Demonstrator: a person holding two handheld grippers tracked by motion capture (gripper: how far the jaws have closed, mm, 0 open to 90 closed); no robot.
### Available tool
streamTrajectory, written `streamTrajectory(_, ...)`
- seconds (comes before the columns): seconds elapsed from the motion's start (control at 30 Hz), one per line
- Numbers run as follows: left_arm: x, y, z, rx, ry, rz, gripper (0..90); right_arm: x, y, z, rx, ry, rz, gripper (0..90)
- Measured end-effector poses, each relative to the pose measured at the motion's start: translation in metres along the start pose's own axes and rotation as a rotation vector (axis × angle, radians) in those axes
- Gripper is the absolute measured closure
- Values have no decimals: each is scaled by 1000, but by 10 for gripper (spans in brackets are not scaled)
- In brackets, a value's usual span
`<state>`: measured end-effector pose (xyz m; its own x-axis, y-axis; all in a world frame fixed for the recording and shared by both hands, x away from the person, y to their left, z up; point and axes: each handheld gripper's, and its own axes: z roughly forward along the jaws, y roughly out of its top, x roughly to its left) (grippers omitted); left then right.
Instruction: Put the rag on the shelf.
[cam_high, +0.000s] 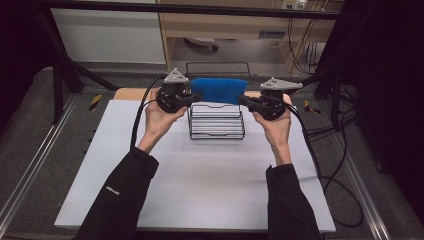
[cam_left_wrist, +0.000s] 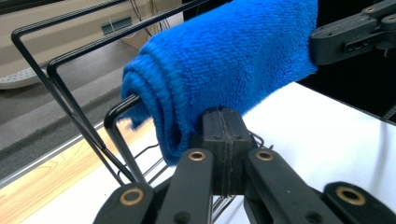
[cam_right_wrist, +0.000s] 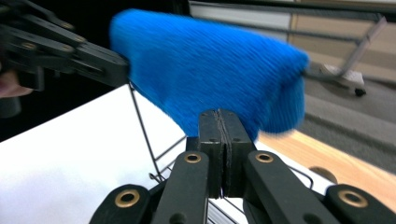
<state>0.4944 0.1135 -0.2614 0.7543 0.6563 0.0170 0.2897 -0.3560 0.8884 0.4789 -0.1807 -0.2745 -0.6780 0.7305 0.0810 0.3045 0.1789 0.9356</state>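
A folded blue towel (cam_high: 219, 90) hangs over the top bar of a black wire rack (cam_high: 216, 127) at the far middle of the white board. My left gripper (cam_high: 192, 100) is shut on the towel's left end and my right gripper (cam_high: 244, 101) on its right end. In the left gripper view the shut jaws (cam_left_wrist: 223, 112) meet the towel (cam_left_wrist: 233, 60) at its lower edge, beside the rack's wire loops (cam_left_wrist: 56, 88); the right gripper (cam_left_wrist: 314, 46) holds the far end. In the right gripper view the shut jaws (cam_right_wrist: 219, 114) sit under the towel (cam_right_wrist: 205, 65), with the left gripper (cam_right_wrist: 123, 70) at its far end.
The white board (cam_high: 200, 180) lies on a wooden tabletop (cam_high: 125, 93). Black cables (cam_high: 330, 165) trail off the right side. Dark frame posts (cam_high: 57, 85) stand at the back left and right. A person's sleeved forearms come in from below.
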Motion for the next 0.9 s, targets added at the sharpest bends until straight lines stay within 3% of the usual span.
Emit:
streamTrajectory(0.27,0,-2,-3,-19,-2,1,890,-2,-3,-2,-32,-6,-12,839)
streamTrajectory(0.53,-1,-4,-17,-22,1,-1,757,4,1,-20,-78,4,-19,709)
streamTrajectory(0.7,-2,-10,-28,-8,7,-16,661,7,3,-33,-103,6,-6,582)
streamTrajectory(0.9,0,-23,-43,5,16,-32,561,10,3,-45,-95,-6,7,390)
